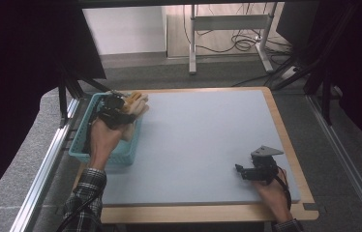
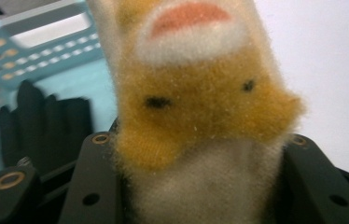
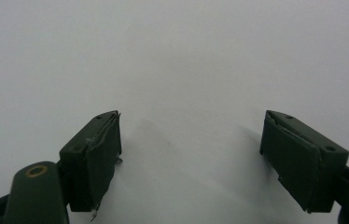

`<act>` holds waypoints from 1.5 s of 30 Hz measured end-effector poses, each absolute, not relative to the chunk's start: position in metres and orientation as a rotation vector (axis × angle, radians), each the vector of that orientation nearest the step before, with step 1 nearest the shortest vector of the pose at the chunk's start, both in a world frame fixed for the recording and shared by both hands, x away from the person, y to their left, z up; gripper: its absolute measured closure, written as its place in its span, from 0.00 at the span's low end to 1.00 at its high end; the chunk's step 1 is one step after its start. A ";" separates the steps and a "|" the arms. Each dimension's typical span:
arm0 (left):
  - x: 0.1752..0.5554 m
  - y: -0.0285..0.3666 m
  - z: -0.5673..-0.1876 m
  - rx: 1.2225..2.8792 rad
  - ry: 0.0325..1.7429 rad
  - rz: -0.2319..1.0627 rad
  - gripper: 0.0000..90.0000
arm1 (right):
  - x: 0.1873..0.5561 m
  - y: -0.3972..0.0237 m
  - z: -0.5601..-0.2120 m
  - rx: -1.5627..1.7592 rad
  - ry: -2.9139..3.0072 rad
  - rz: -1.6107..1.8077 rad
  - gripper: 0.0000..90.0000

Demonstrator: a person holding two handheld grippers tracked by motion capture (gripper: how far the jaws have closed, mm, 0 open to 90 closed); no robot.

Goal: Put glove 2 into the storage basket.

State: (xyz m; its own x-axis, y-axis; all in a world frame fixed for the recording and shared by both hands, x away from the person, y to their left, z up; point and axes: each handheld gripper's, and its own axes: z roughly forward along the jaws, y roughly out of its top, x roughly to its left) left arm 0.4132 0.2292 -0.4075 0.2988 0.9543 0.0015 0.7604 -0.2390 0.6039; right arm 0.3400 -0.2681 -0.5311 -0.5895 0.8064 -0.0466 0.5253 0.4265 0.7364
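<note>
A fuzzy sock (image 2: 200, 107), orange and cream with two black eye dots and a pink patch, is clamped between the jaws of my left gripper (image 2: 196, 186). In the high view my left gripper (image 1: 116, 107) holds this sock (image 1: 136, 102) over the far right corner of a teal basket (image 1: 102, 155), its end sticking out over the rim. A dark glove-like item (image 2: 42, 126) lies inside the basket. My right gripper (image 1: 241, 170) rests low over the grey mat (image 1: 198, 140) near the front right, jaws wide apart with nothing between them (image 3: 191, 158).
The mat sits on a wooden table (image 1: 285, 130). Metal rails (image 1: 48, 159) run along both sides of the table. Beyond the far edge stands a white desk frame (image 1: 227, 29) with cables on the floor.
</note>
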 end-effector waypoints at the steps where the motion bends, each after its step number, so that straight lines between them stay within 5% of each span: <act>1: 0.415 0.237 -0.410 2.061 1.554 0.520 0.59 | 0.340 -0.268 -0.531 1.134 2.291 0.976 0.22; 31: 0.466 0.245 -0.487 2.233 1.727 0.351 0.55 | 0.340 -0.268 -0.531 1.134 2.291 0.977 0.22; 36: 0.472 0.241 -0.500 2.295 1.756 0.282 0.44 | 0.340 -0.268 -0.531 1.134 2.291 0.977 0.22; 38: 0.473 0.248 -0.503 2.285 1.798 0.275 0.29 | 0.340 -0.268 -0.531 1.134 2.291 0.977 0.22; 45: 0.465 0.257 -0.489 2.199 1.744 0.221 0.09 | 0.340 -0.268 -0.531 1.134 2.292 0.977 0.22</act>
